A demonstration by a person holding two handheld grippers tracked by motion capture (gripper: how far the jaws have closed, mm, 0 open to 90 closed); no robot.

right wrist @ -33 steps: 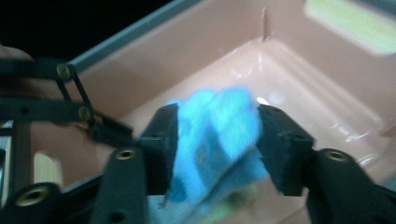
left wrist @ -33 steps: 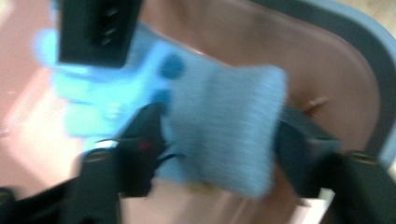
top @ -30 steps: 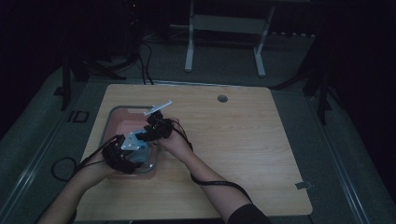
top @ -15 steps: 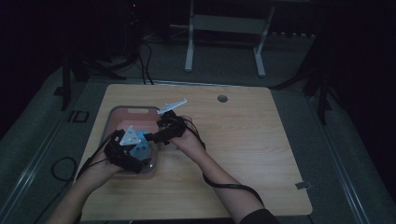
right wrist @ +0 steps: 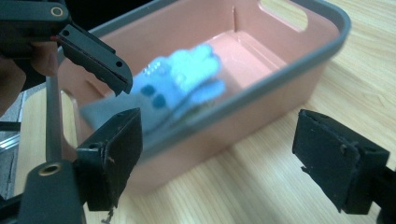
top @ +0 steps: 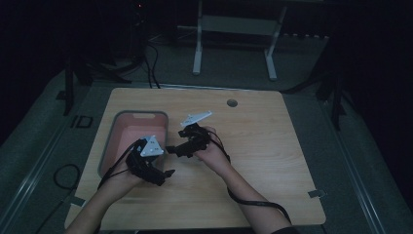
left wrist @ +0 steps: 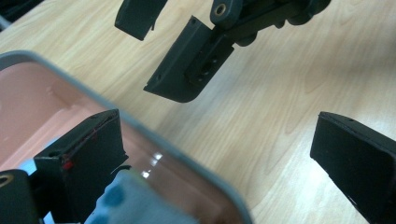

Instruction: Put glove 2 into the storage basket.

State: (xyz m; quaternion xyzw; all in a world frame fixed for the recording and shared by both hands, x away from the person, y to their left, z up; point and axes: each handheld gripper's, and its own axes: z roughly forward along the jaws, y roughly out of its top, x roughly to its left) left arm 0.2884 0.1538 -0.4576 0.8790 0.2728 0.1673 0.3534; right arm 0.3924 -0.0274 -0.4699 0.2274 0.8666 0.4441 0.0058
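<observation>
Pale blue fabric with darker blue spots, a small glove [right wrist: 180, 81] by the look of its fingers, lies in the bottom of the pink bin [top: 127, 139] with the grey rim, well inside its walls and touching neither of my tools. From the middle of the wooden table [top: 272, 165], the bin sits at about nine o'clock, near the left edge. My left gripper [top: 165, 174] hangs just outside the bin's near right corner, at roughly five o'clock from the glove; its jaws have just been opening and now stand wide with nothing between them. My right gripper [top: 171, 148] is at about three o'clock from the bin, pointing back toward it; its jaws have also just been spreading and are wide and empty. I judge the glove to be dropped off and both tools free to pull away. The risk from here, as I see it, is the rim: my left jaw is close above that corner, and a careless sweep could catch it and drag or tip the light bin. My two tools are also close enough together to knock into each other.
</observation>
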